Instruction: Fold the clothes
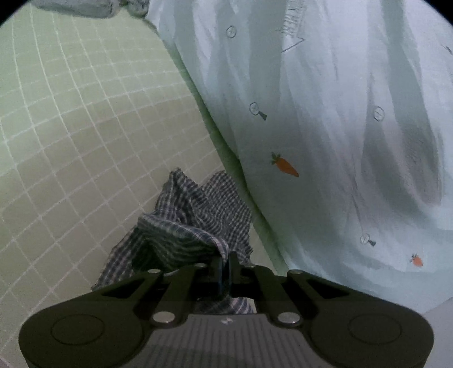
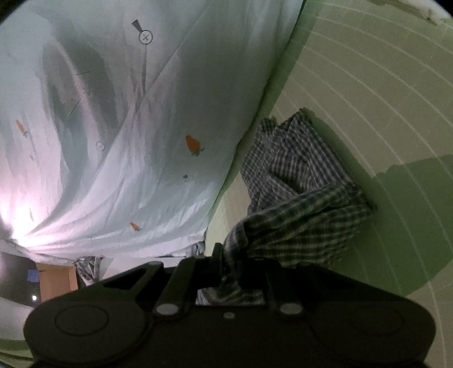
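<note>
A dark blue-and-white checked garment (image 1: 187, 226) lies crumpled on the green gridded bed sheet (image 1: 70, 127). My left gripper (image 1: 225, 261) is shut on one edge of it, the cloth bunched between the fingers. In the right wrist view the same checked garment (image 2: 297, 192) spreads ahead, and my right gripper (image 2: 230, 252) is shut on a gathered fold of it. Between the two grips the fabric hangs slack and wrinkled.
A pale blue quilt printed with carrots (image 1: 339, 127) lies bunched beside the garment, also filling the left of the right wrist view as the quilt (image 2: 113, 141). Grey folded cloth (image 1: 79, 8) sits at the far top. A wooden piece of furniture (image 2: 56, 280) shows beyond the bed edge.
</note>
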{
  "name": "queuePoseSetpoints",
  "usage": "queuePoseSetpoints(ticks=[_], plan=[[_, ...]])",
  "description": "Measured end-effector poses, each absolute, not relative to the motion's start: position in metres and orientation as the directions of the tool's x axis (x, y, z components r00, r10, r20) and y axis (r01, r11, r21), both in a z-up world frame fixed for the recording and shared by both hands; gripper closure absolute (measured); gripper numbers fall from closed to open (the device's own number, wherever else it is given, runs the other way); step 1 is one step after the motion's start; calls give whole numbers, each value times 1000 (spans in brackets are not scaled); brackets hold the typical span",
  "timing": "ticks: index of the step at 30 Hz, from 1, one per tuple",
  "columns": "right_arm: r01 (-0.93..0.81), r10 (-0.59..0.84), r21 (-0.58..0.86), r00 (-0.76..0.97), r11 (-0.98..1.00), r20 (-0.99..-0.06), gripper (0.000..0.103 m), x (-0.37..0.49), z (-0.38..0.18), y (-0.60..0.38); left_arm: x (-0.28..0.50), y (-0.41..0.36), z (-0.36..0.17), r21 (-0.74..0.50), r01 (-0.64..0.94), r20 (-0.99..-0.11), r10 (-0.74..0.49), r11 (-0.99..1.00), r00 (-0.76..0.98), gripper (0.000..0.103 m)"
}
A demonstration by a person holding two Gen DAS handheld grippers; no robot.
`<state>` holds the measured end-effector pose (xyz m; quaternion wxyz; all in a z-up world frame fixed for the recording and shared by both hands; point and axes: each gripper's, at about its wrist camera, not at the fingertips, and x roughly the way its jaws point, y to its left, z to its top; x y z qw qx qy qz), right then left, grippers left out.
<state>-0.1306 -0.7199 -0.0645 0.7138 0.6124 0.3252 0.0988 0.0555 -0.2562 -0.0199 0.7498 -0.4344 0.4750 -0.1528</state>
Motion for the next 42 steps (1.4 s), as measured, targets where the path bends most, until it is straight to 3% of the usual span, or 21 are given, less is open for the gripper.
queuePoseSetpoints(ticks=[6, 12, 14, 16, 17, 18, 19, 20, 23, 28, 42], plan=[[296, 540, 932, 759, 210, -363, 94, -80, -70, -730, 109, -266, -29, -802, -225, -585, -652, 553, 483, 100], [273, 457, 875, 768, 399, -448, 93, -11, -60, -736, 192, -295, -28, -805, -161, -565, -655, 571, 501, 100], [263, 423, 846, 773, 464, -473, 91, 12, -57, -738, 222, -309, -26, -797, -120, -561, -652, 592, 511, 94], [255, 388, 812, 778, 526, -495, 75, 35, -54, -740, 239, -316, -23, -773, -110, -575, -615, 625, 540, 56], [250, 369, 793, 780, 556, -505, 50, 47, -52, -741, 243, -318, -22, -760, -104, -578, -593, 642, 561, 46], [246, 350, 773, 782, 585, -515, 33, 58, -50, -742, 247, -319, -21, -746, -99, -580, -570, 658, 583, 30], [242, 331, 751, 785, 614, -523, 31, 70, -49, -743, 245, -317, -24, -732, -91, -582, -549, 676, 600, 21], [238, 312, 729, 788, 642, -531, 31, 81, -47, -744, 242, -315, -29, -710, -84, -595, -533, 699, 602, 18], [222, 250, 624, 778, 749, -576, 18, 93, -50, -739, 228, -312, -55, -614, -91, -693, -480, 784, 538, 17], [215, 214, 473, 683, 855, -698, 18, 81, -85, -718, 206, -318, -101, -485, -87, -818, -417, 870, 397, 17], [246, 204, 430, 614, 868, -763, 7, 106, -130, -692, 206, -363, -119, -456, 82, -831, -457, 886, 316, 16]])
